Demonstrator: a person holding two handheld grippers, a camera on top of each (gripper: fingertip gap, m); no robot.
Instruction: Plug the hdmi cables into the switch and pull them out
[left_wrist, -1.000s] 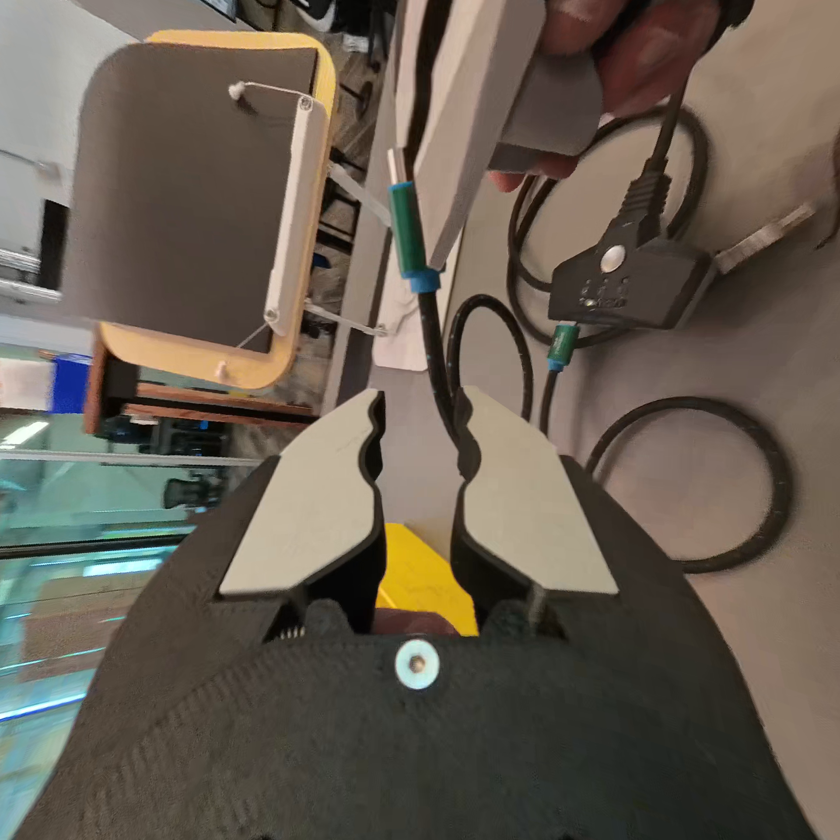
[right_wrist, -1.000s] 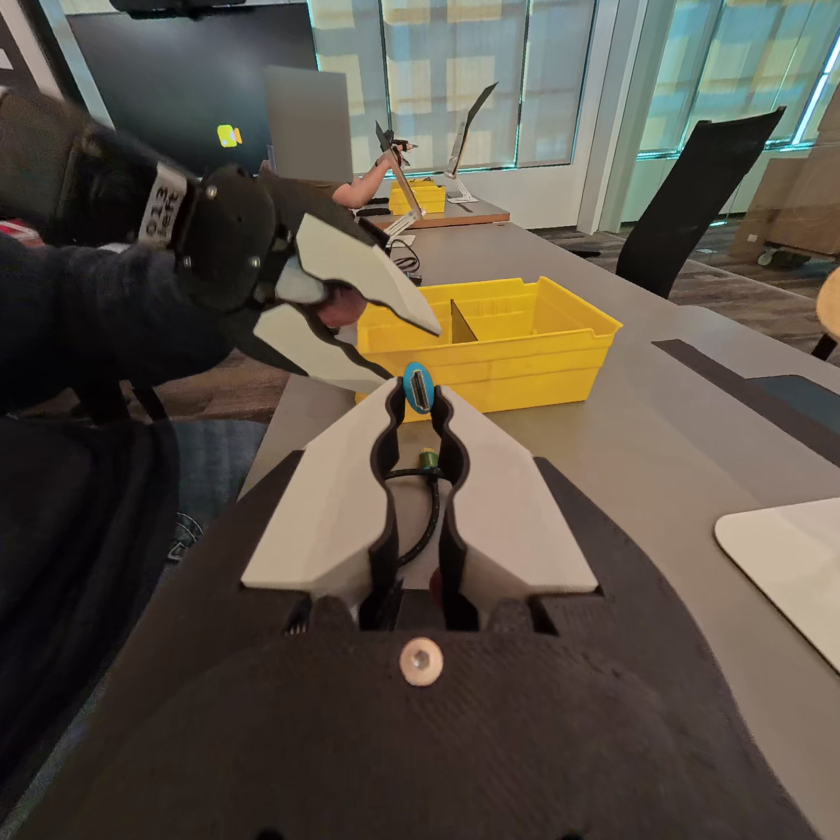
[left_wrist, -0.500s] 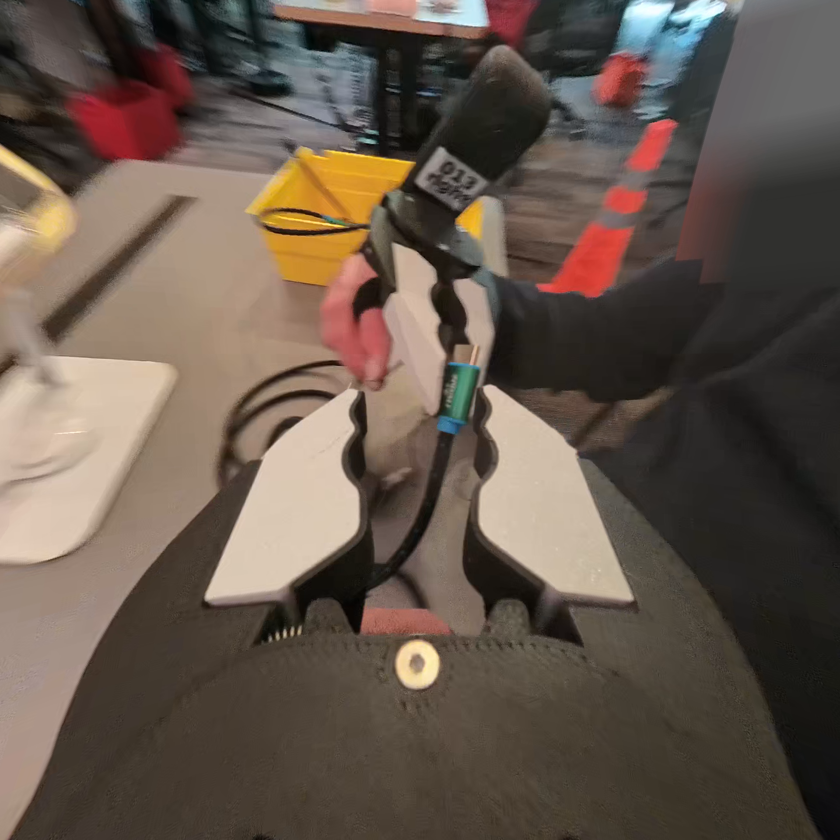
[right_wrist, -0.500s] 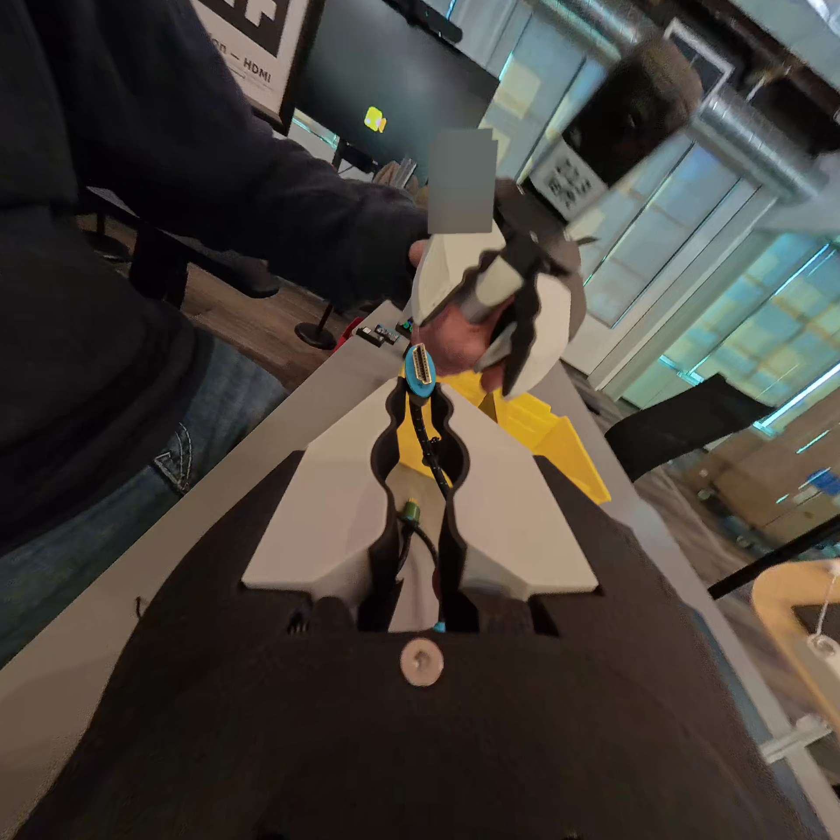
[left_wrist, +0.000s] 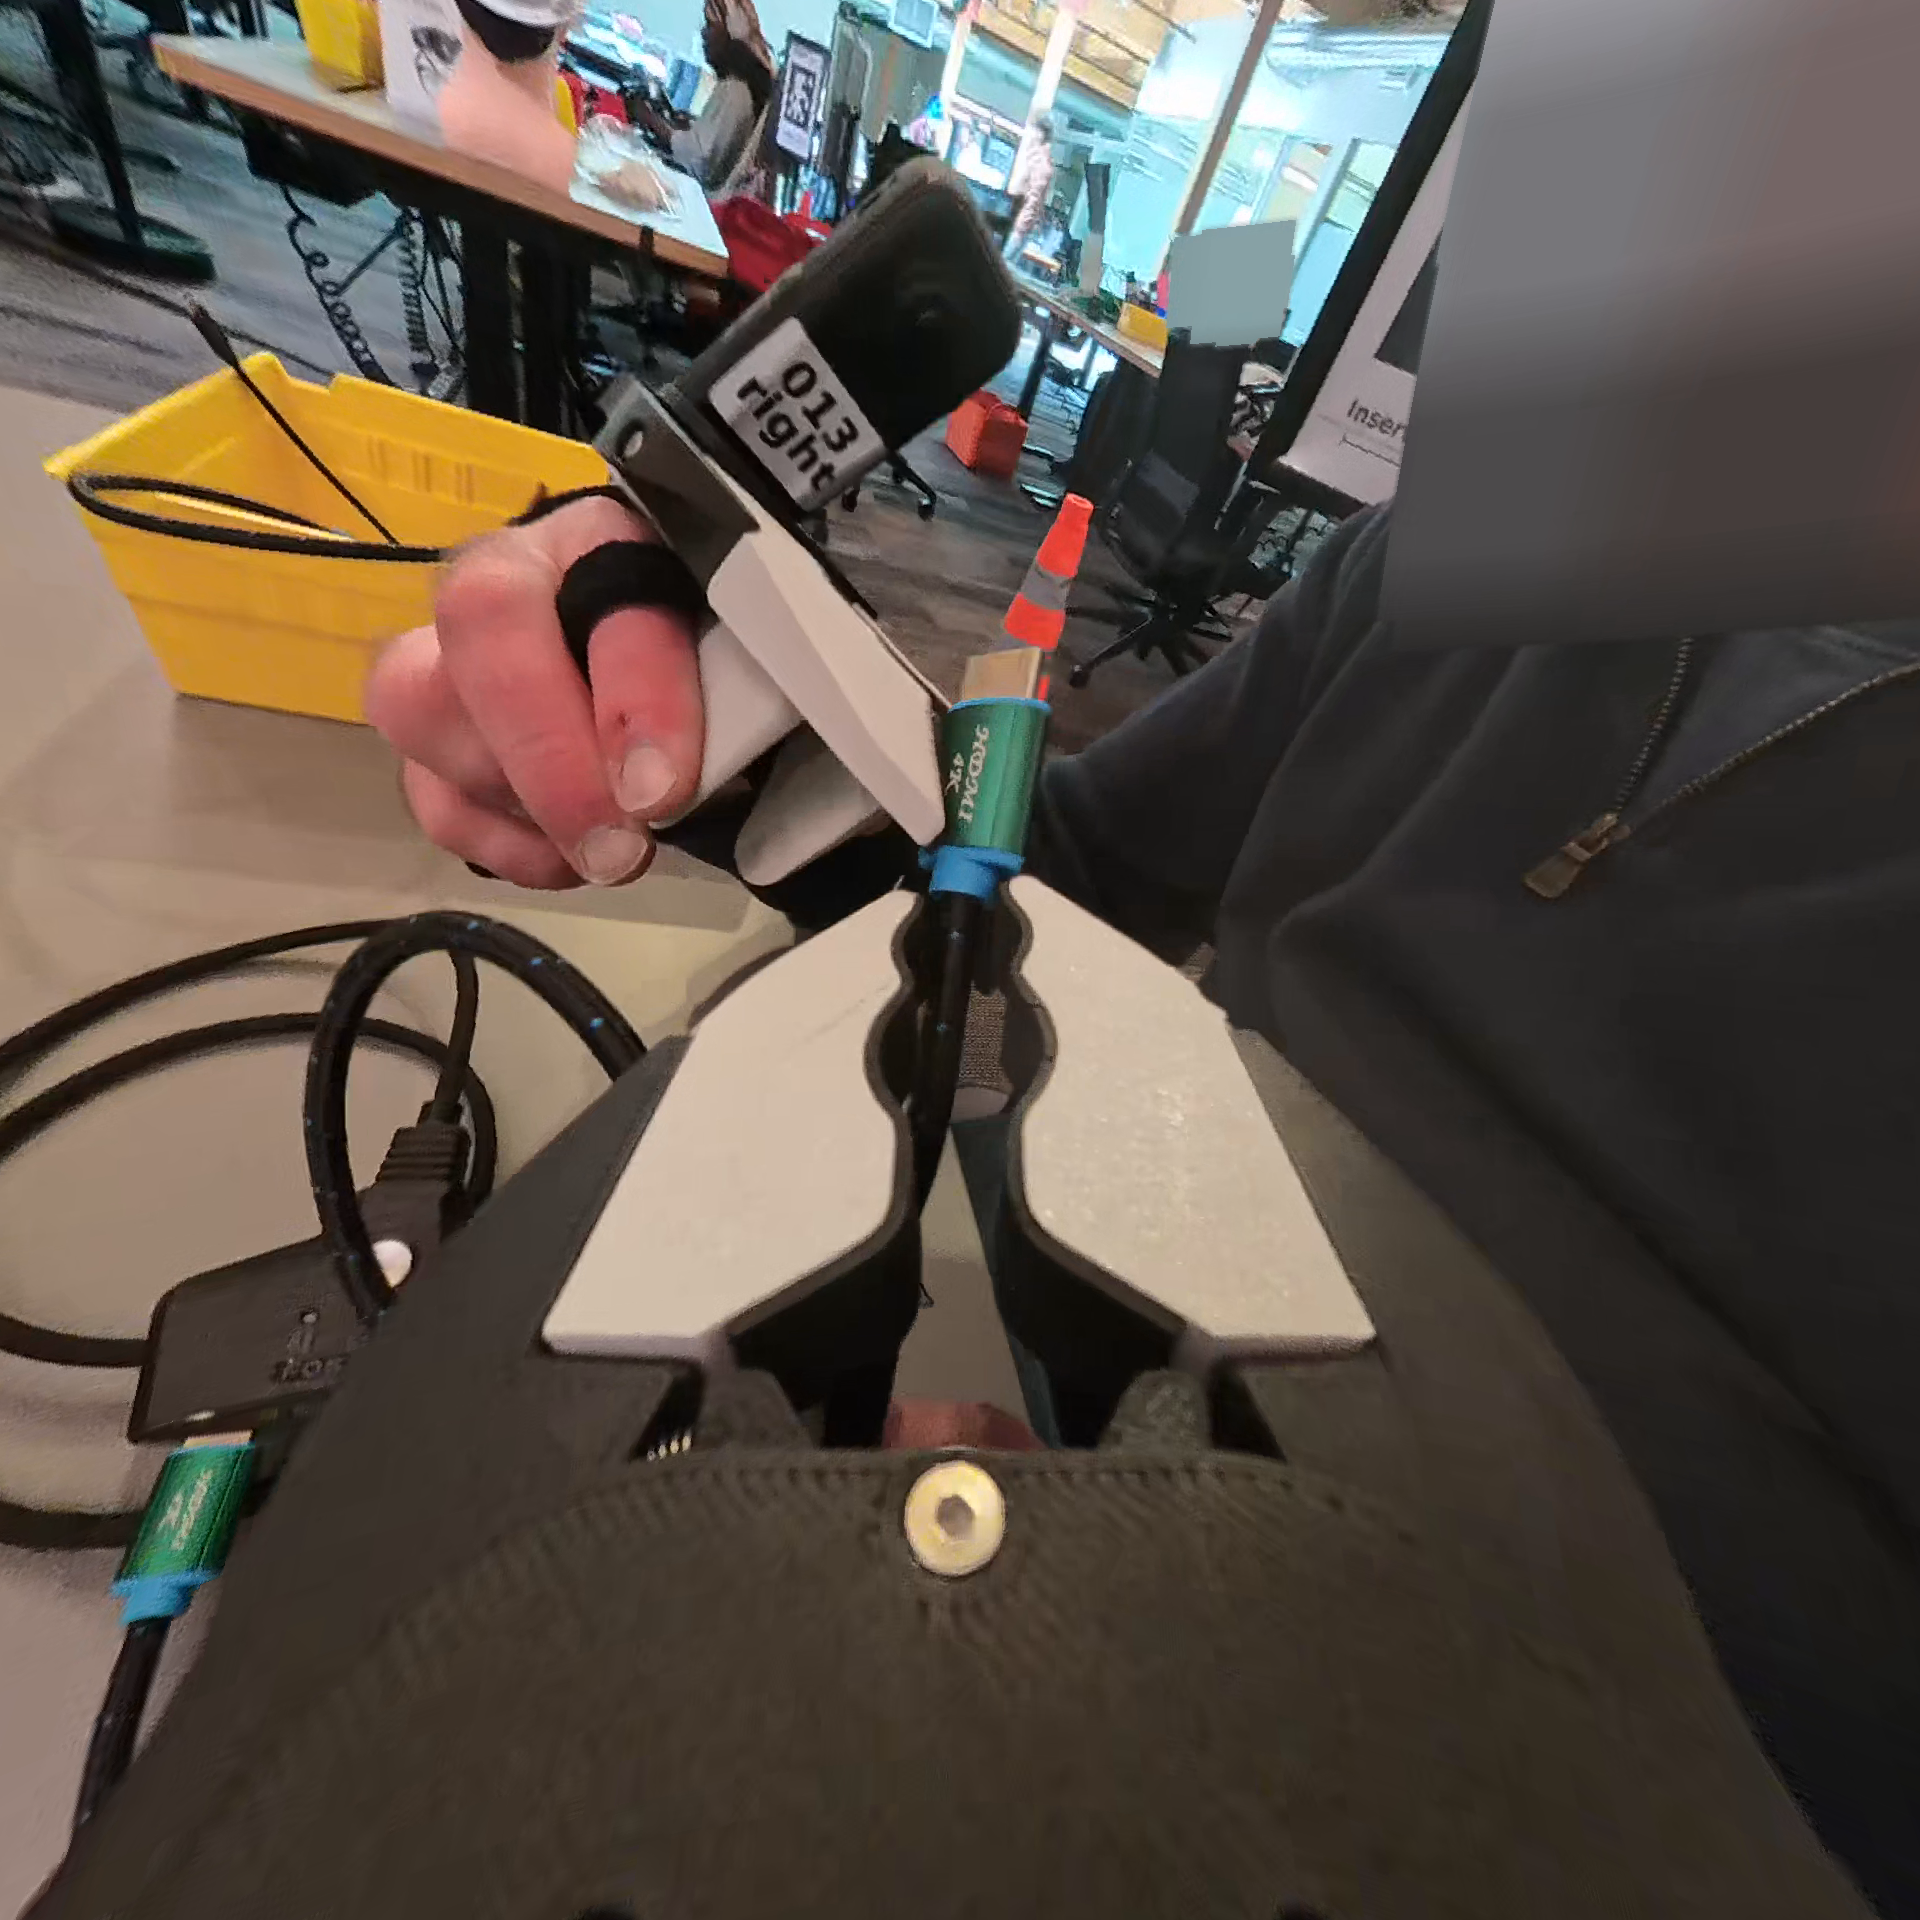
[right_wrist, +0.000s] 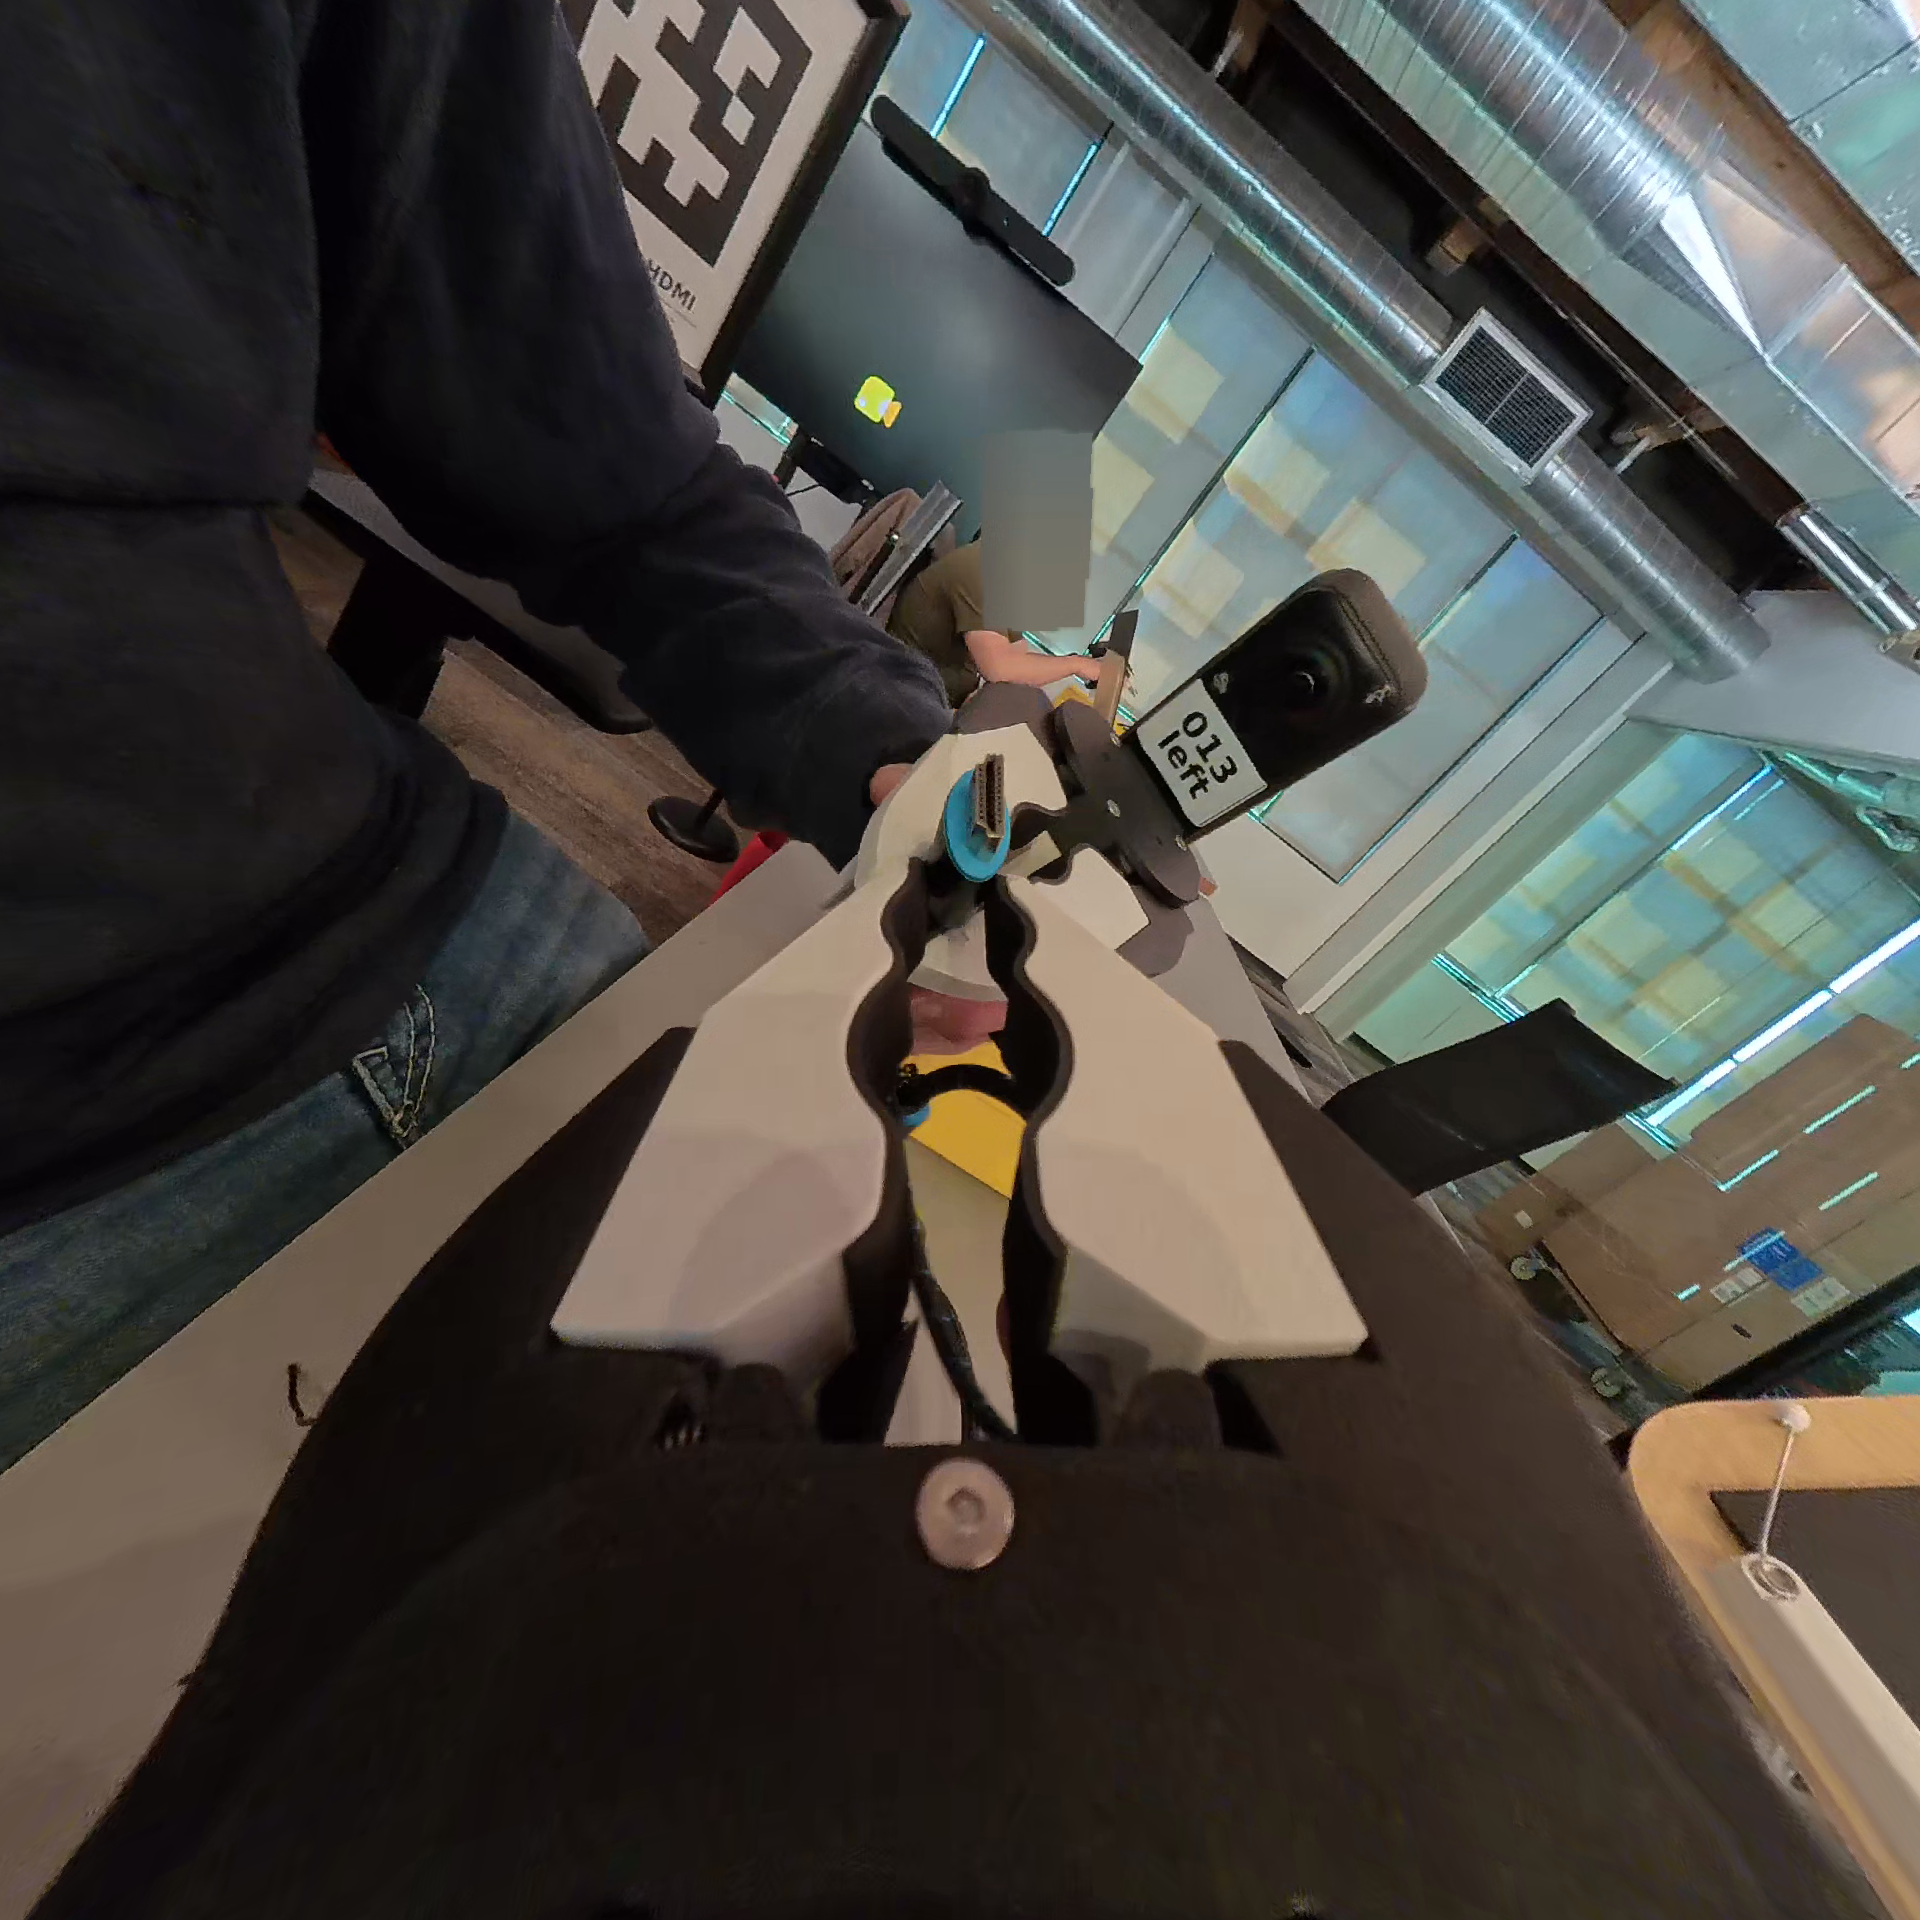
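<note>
My left gripper (left_wrist: 958, 914) is shut on a black braided HDMI cable (left_wrist: 940, 1039), just below the blue collar of its green plug (left_wrist: 992, 774). My right gripper (left_wrist: 914, 821) pinches the side of the same plug, held up in the air. In the right wrist view the right gripper (right_wrist: 954, 883) has that plug (right_wrist: 982, 805) end-on at its tips, and the cable runs back between its fingers. The black switch (left_wrist: 260, 1340) lies on the table at lower left, with a second green plug (left_wrist: 187, 1507) in one port.
A yellow bin (left_wrist: 260, 623) with a cable in it stands at the back left of the grey table (left_wrist: 156, 831). Black cable loops (left_wrist: 343, 1039) lie by the switch. The person's dark jacket (left_wrist: 1558, 1039) is close on the right. A wooden chair (right_wrist: 1818, 1558) is at the right. Only a small space, under 4 cm, lies between the two pairs of fingers. Both grippers' tips are roughly 20 cm from the black switch (left_wrist: 260, 1340).
My left gripper has narrowed from wide open onto the cable below the plug. Both grippers have tilted upward, and the right one still holds the plug.
</note>
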